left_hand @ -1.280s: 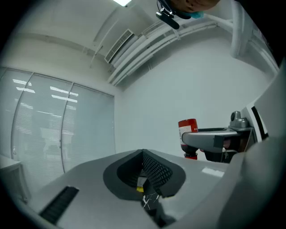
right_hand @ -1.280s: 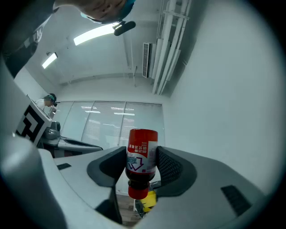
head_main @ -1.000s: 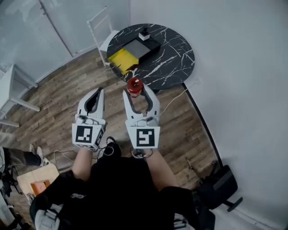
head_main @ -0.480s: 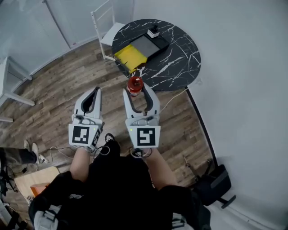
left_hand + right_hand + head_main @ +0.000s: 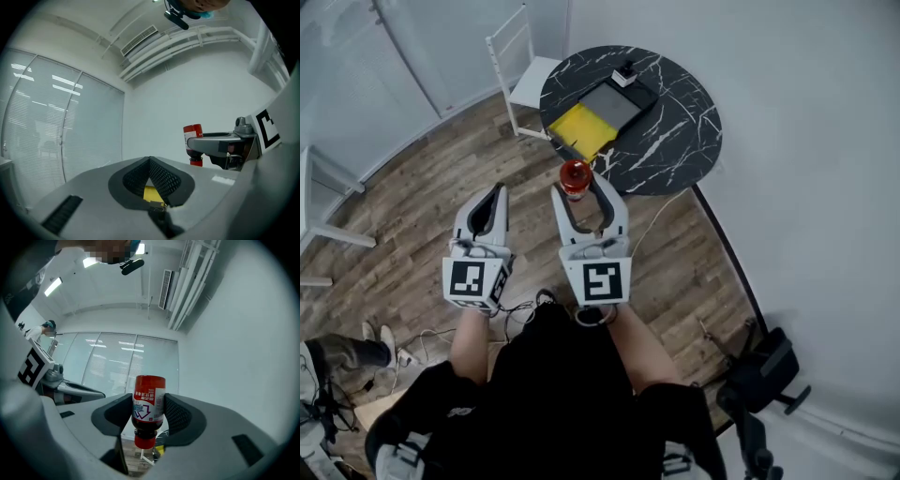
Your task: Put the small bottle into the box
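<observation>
In the head view my right gripper (image 5: pixel 578 185) is shut on a small red bottle (image 5: pixel 575 175), held above the wooden floor just short of the round black marble table (image 5: pixel 675 122). On that table lies the open box (image 5: pixel 614 105), with a grey inside and a yellow flap (image 5: pixel 577 128). The right gripper view shows the bottle (image 5: pixel 149 404) cap-down between the pads of the right gripper (image 5: pixel 149 414). My left gripper (image 5: pixel 495 197) is beside it on the left, jaws together and empty; in its own view the left gripper (image 5: pixel 150 164) is shut, and the bottle (image 5: pixel 192 138) appears at its right.
A white chair (image 5: pixel 525 66) stands left of the table. A small black and white object (image 5: pixel 625 74) sits at the box's far end. A white wall runs along the right, with a black bag (image 5: pixel 764 375) at its foot. Cables (image 5: pixel 520 309) lie on the floor.
The table and chair have shifted slightly right and nearer in the head view. Both grippers keep their pose, and the bottle stays in the right one.
</observation>
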Action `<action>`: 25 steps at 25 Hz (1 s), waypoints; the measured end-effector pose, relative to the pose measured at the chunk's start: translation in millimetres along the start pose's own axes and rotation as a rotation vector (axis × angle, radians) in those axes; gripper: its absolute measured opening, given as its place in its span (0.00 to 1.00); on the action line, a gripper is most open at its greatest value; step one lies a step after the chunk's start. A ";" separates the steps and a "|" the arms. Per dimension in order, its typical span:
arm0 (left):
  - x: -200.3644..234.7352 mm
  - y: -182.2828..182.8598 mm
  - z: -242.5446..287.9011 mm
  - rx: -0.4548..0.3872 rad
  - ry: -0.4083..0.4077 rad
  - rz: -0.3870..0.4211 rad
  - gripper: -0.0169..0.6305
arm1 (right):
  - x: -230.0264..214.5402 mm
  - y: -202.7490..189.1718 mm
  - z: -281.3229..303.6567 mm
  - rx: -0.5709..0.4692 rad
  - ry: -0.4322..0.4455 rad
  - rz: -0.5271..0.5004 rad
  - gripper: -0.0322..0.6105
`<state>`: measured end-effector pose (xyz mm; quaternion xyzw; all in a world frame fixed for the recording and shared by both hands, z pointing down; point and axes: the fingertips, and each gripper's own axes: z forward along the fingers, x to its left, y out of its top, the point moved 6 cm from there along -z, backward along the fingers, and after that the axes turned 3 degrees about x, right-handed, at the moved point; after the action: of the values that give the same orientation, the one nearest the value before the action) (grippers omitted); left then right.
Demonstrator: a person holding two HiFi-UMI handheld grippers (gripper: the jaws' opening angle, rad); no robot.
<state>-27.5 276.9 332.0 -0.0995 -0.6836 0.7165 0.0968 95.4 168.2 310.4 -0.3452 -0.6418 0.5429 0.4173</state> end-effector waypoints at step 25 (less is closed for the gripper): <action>36.1 5.3 133.9 0.021 -0.096 0.045 0.02 | -74.4 -23.8 101.7 -0.018 -0.037 -0.008 0.36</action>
<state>-99.1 158.0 332.4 -0.0793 -0.6774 0.7297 0.0486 33.8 55.9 315.6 -0.3362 -0.6558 0.5415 0.4045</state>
